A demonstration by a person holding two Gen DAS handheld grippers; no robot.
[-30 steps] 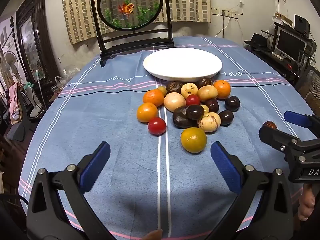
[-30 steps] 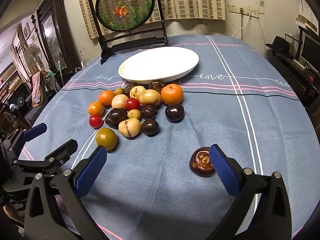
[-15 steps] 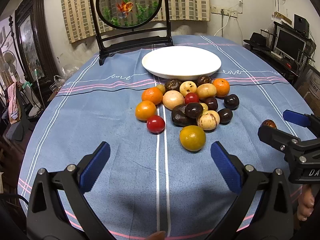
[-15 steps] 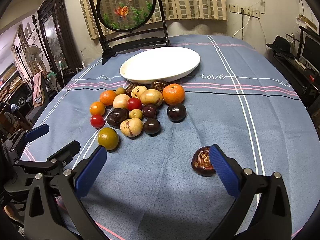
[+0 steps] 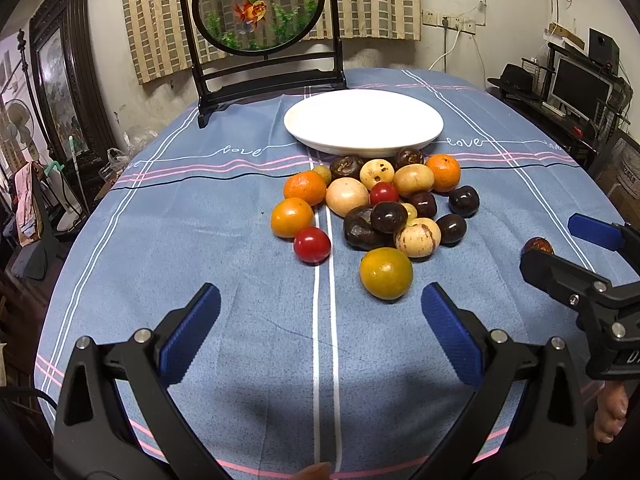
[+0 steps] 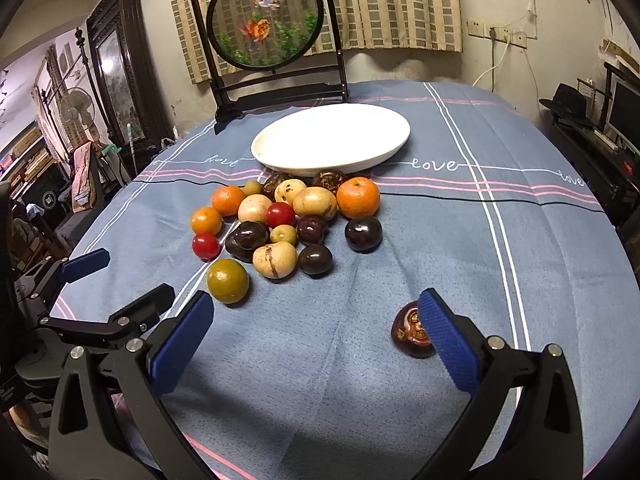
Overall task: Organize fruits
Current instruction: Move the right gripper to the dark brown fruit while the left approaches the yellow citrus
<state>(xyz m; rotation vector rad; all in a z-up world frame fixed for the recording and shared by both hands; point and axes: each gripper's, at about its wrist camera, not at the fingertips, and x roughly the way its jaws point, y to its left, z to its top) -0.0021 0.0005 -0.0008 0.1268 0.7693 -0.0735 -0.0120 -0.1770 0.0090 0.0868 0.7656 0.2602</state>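
Note:
A pile of fruits (image 5: 384,204) lies on the blue tablecloth in front of an empty white plate (image 5: 363,122); it also shows in the right wrist view (image 6: 288,220), below the plate (image 6: 332,138). A yellow-green citrus (image 5: 385,273) sits nearest my left gripper (image 5: 320,330), which is open and empty just short of it. A lone dark brown fruit (image 6: 412,330) lies apart, touching or just behind the right finger of my right gripper (image 6: 318,338), which is open and empty. That fruit shows in the left wrist view (image 5: 538,245).
A black-framed round goldfish screen (image 5: 262,4) stands behind the plate at the table's far edge. The table edge curves away on both sides. A monitor and shelves (image 5: 580,84) stand to the right, a dark cabinet (image 5: 60,92) to the left.
Both grippers have drawn back and risen slightly, so the fruits sit a little farther off. Nothing on the table has moved. Both stay open.

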